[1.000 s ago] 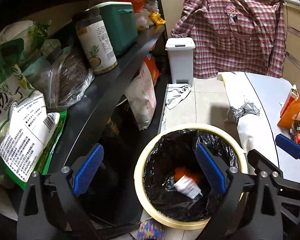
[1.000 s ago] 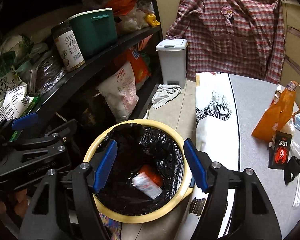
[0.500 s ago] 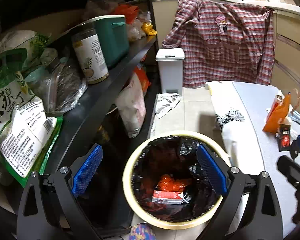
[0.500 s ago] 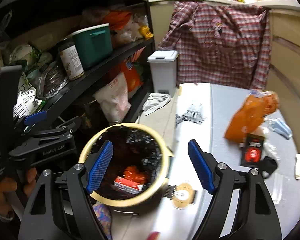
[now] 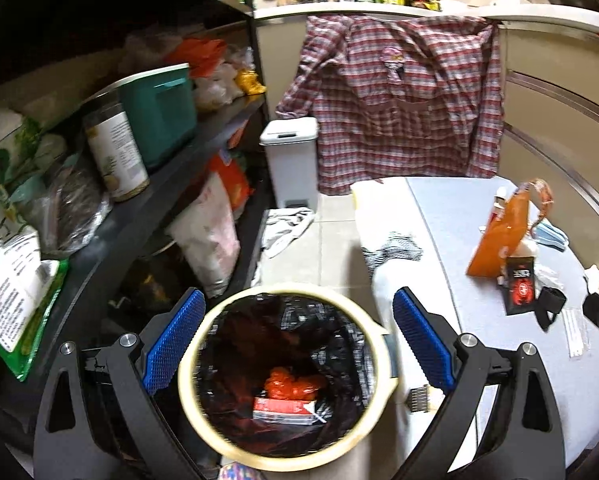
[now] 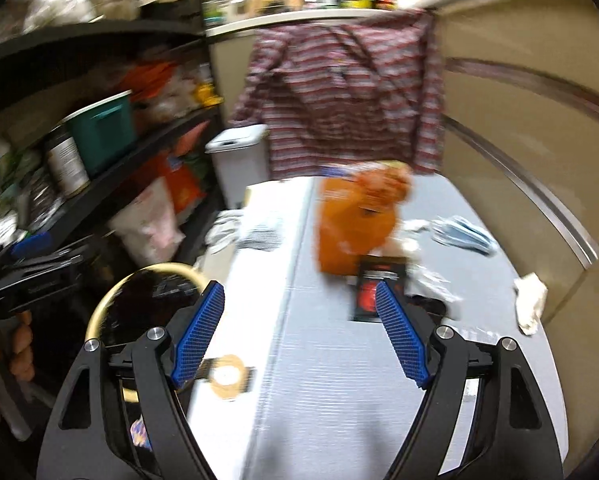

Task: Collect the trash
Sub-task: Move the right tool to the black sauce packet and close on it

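From the left wrist, the left gripper hangs with its blue pads spread and empty over the lined trash bin, where a red wrapper already lies; the remaining litter sits well off to its right on the grey table. From the right wrist, though blurred, the right gripper has just been opening, nothing between its pads. The black-and-red packet lies just ahead beside the right pad, long axis pointing away, the orange bag behind it, so the right hand is nearer.

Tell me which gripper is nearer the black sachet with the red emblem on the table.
Right. The right gripper hangs open with the black sachet at its fingertips; the left gripper hangs over the bin, off to the side.
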### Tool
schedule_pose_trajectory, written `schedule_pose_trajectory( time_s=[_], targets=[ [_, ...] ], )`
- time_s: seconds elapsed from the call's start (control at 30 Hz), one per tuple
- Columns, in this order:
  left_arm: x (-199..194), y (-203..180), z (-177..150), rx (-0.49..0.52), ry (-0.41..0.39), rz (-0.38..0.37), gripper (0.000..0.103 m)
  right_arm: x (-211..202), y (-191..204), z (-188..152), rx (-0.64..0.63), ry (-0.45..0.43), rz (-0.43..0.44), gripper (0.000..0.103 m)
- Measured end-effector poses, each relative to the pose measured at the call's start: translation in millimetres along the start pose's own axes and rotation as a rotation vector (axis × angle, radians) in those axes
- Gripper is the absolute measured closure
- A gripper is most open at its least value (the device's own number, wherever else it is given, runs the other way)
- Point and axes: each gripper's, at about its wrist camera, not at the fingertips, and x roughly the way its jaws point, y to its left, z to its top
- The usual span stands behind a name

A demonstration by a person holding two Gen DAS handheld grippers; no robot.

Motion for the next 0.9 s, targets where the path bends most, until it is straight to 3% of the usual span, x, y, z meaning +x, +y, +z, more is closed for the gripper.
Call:
schedule_pose_trajectory(
  time_s=[0.2,0.37,0.57,0.9],
  targets=[
    [4,-23,1,0.013,0.006,-0.031,0.011,23,-62,-12,0.141,-0.019,-0.109,0.026],
    [6,-32,3,-0.018,0.029,-0.085,0.011,47,-92,-23,0.176,-0.030,-0.173,0.026],
    [7,-35,1,-0.036,0.038,-0.099,0.011,86,-114,-36,0.235,0.062,-0.169,0.026],
    [11,-24,3,-0.045,0.044,-0.081,0.011,125,-108,-43,0.215,0.101,-0.192,0.028]
  ],
)
